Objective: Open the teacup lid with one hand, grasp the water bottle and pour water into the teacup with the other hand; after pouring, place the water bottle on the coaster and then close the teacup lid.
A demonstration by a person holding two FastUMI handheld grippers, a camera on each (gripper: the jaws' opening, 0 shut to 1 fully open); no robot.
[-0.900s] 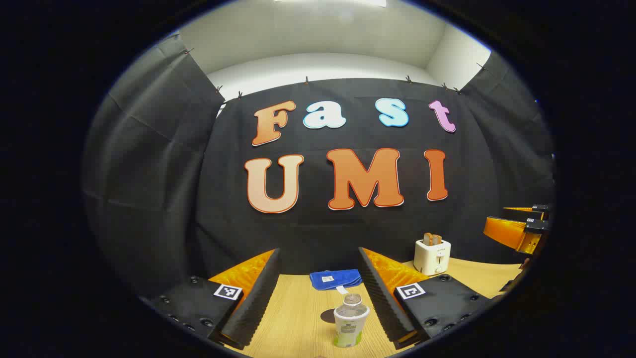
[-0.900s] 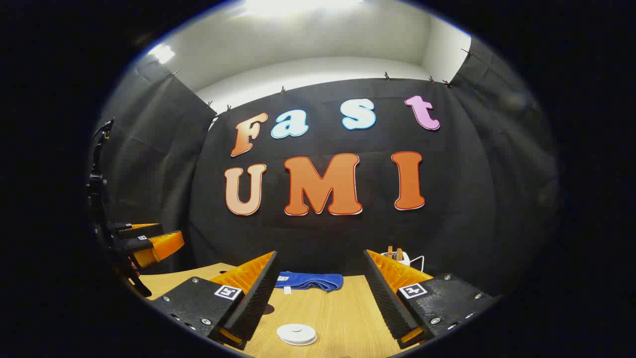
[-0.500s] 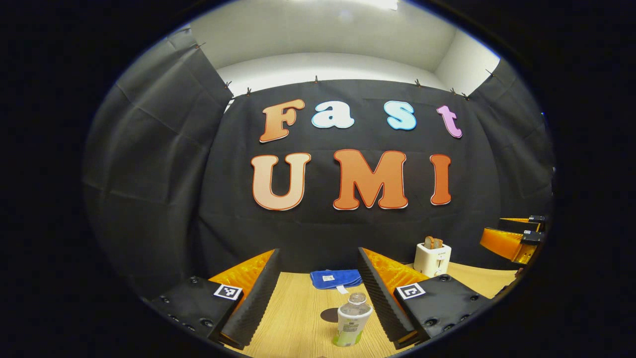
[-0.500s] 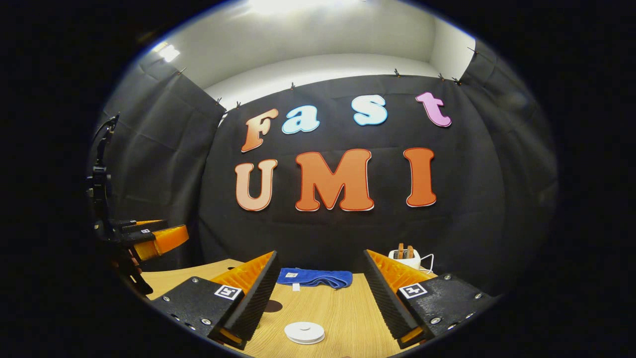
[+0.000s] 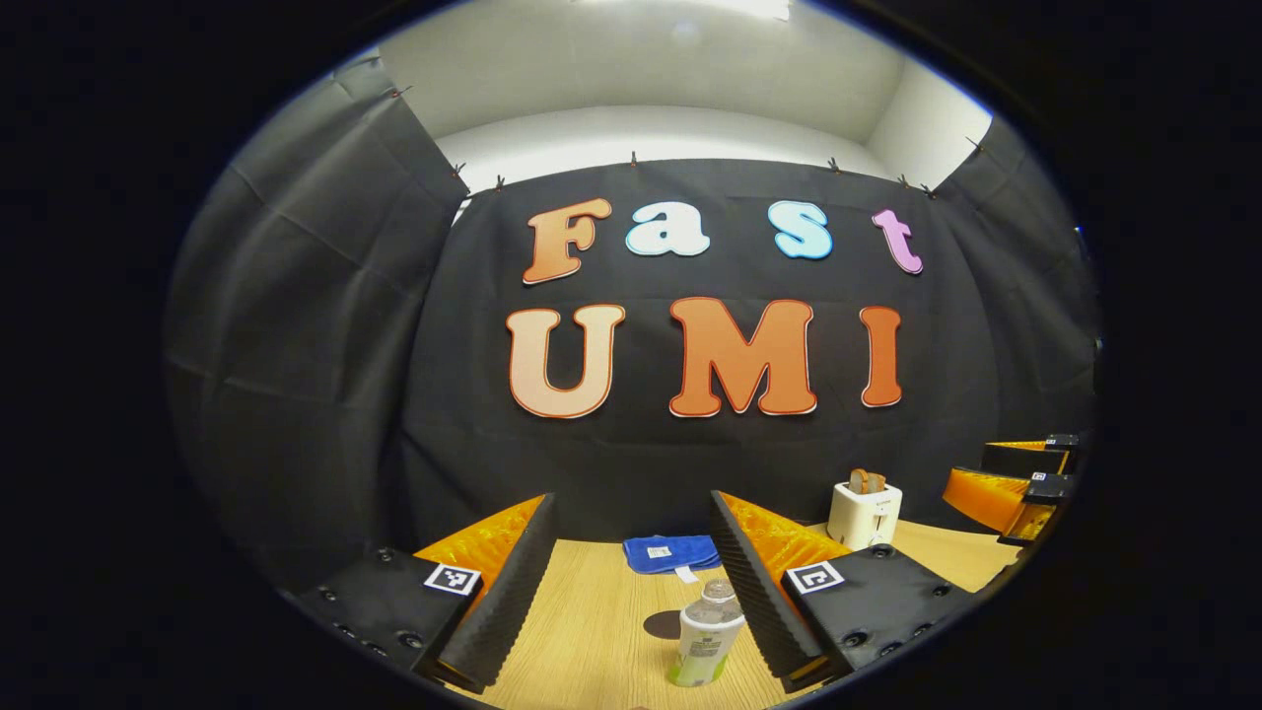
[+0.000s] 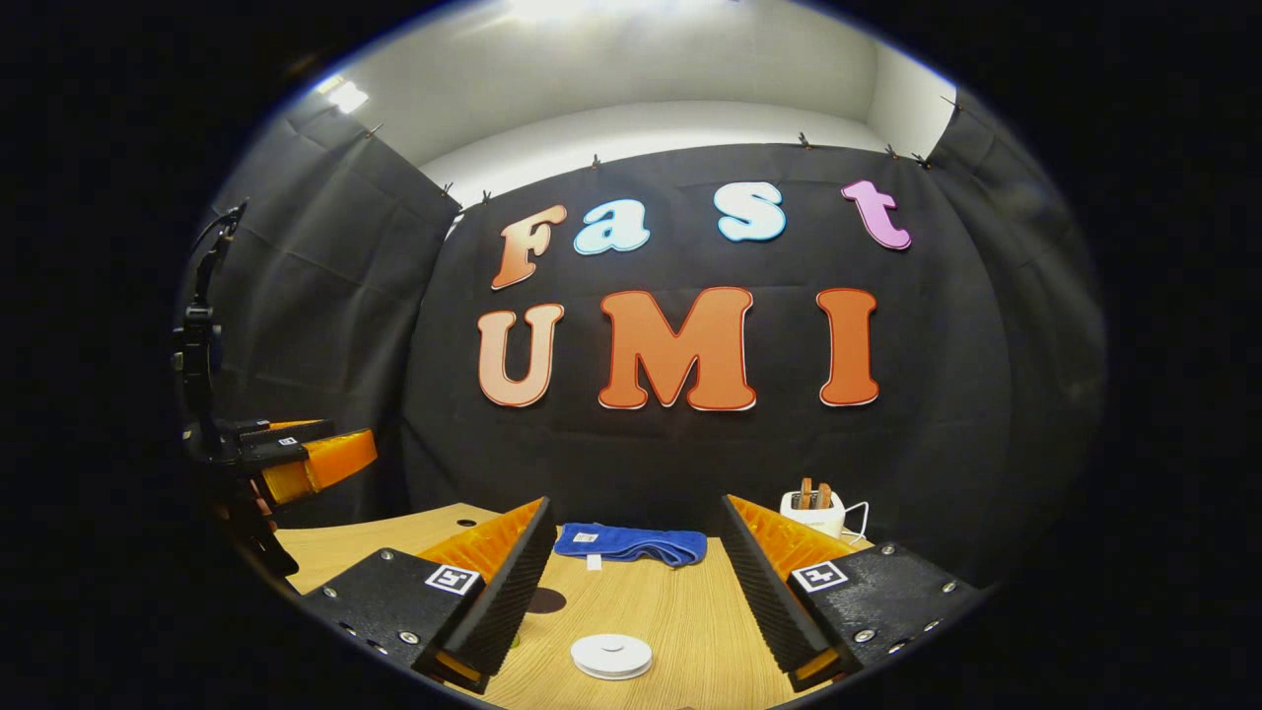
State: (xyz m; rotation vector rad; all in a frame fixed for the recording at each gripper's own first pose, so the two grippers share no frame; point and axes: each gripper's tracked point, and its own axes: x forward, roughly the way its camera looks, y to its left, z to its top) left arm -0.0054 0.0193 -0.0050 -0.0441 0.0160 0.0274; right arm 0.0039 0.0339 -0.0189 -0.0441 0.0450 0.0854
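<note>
Left tongs wide around the clear plastic water bottle — untouched; right tongs wide above the round white teacup lid.

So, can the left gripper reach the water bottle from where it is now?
Probably yes. In the left gripper view the left gripper is open and the water bottle stands upright on the table just ahead, close to one finger; nothing lies between them.

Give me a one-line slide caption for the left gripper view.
Left gripper open above the wooden table, water bottle upright between its fingers, blue cloth and toaster behind.
</note>
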